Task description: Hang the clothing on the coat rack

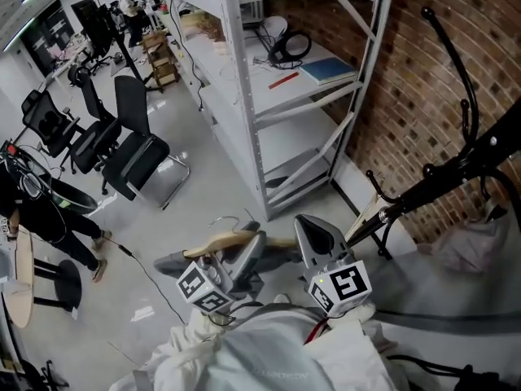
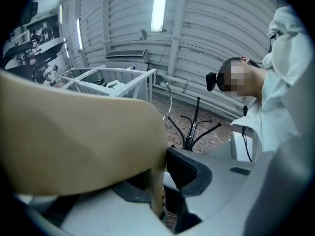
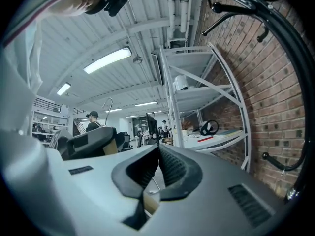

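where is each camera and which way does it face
Head view: head-mounted, steeply down at left gripper and right gripper holding a wooden hanger.
Left gripper view: on that gripper, toward the coat rack; jaws clamp the hanger.
Right gripper view: on that gripper, toward the shelving unit; jaws clamp the hanger.
All three share the coat rack.

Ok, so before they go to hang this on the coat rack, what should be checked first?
1. Left gripper clamped on the wooden hanger: ok.
2. Right gripper closed on the hanger's other end: ok, wood shows between its jaws.
3. Metal hook clear of cloth: ok.
4. White garment seated properly on the hanger: cannot tell, it bunches below.
5. Coat rack prongs bare: ok, those in view.
6. Hook at a prong: not ok, they are well apart.
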